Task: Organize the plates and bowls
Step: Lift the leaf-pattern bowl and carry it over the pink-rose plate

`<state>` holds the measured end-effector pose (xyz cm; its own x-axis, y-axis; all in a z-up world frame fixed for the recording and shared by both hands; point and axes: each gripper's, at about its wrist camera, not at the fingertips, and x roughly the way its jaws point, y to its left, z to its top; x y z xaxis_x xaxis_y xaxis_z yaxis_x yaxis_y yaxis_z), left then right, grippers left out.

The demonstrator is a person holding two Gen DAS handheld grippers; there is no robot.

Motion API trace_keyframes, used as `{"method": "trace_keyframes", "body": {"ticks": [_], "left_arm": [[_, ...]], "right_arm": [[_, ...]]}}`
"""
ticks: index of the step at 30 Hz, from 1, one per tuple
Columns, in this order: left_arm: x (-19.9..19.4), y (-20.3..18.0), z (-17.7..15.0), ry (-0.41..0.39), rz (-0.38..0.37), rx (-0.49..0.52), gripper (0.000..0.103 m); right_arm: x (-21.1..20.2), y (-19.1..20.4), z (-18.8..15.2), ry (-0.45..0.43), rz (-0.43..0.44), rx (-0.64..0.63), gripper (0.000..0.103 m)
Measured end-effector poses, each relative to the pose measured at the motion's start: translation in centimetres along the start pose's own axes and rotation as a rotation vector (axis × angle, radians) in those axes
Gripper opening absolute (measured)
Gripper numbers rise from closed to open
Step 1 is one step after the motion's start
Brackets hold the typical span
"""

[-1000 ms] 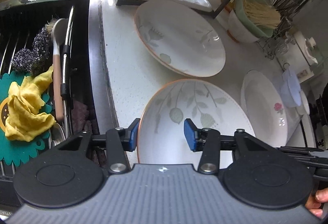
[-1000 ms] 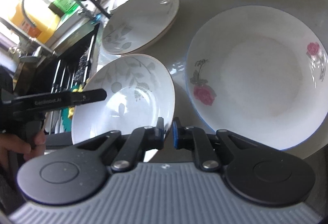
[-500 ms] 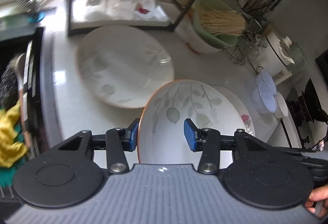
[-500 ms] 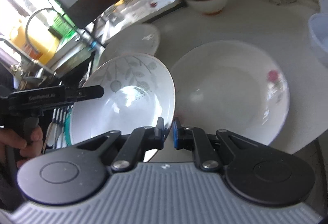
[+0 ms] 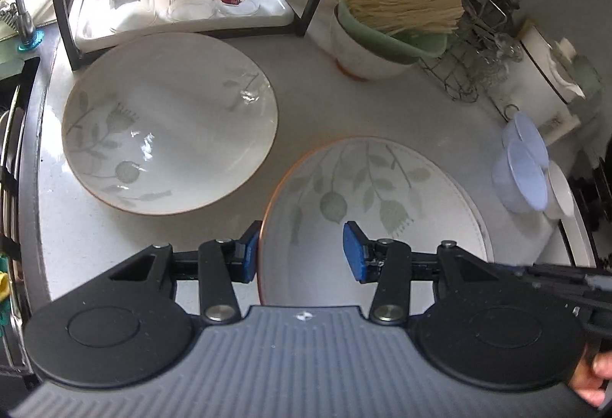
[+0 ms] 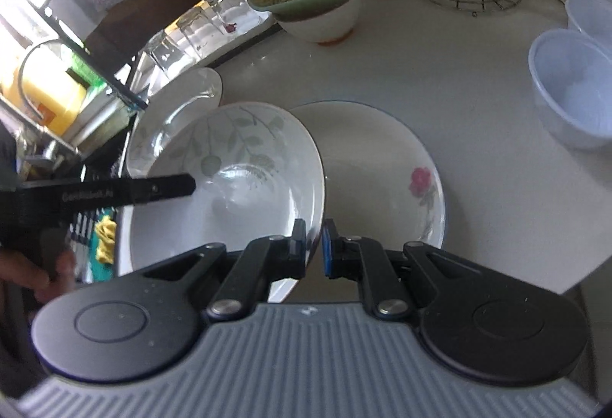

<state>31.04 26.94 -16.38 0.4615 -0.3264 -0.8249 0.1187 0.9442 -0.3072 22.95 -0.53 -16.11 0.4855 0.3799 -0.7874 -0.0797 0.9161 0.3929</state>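
While both grippers share one load, a white leaf-patterned bowl with an orange rim hangs above the pale countertop. Clamped tight on the bowl's near right rim is the right gripper. The left gripper has its jaws half spread, one blue pad outside the left rim and the other inside the bowl. Under the bowl lies a rose-printed plate. A larger leaf-patterned plate rests to the left, beside the sink.
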Motion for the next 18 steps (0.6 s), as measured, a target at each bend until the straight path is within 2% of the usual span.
{"method": "trace_keyframes", "body": {"ticks": [9,13,18], "left_arm": [[1.6,-2.8,0.2,0.028,0.102,0.002,0.050],[2.1,-3.9,-0.1,0.038,0.152,0.058,0.050],[2.7,-4.5,-0.3,0.053,0.183,0.071,0.050]], "right_arm": [[0.0,-2.7,0.4,0.033,0.058,-0.011,0.012],[0.6,-3.4,0.6,0.051,0.066,-0.024,0.012],[1.1,-3.7,0.8,0.067,0.067,-0.055,0.013]]}}
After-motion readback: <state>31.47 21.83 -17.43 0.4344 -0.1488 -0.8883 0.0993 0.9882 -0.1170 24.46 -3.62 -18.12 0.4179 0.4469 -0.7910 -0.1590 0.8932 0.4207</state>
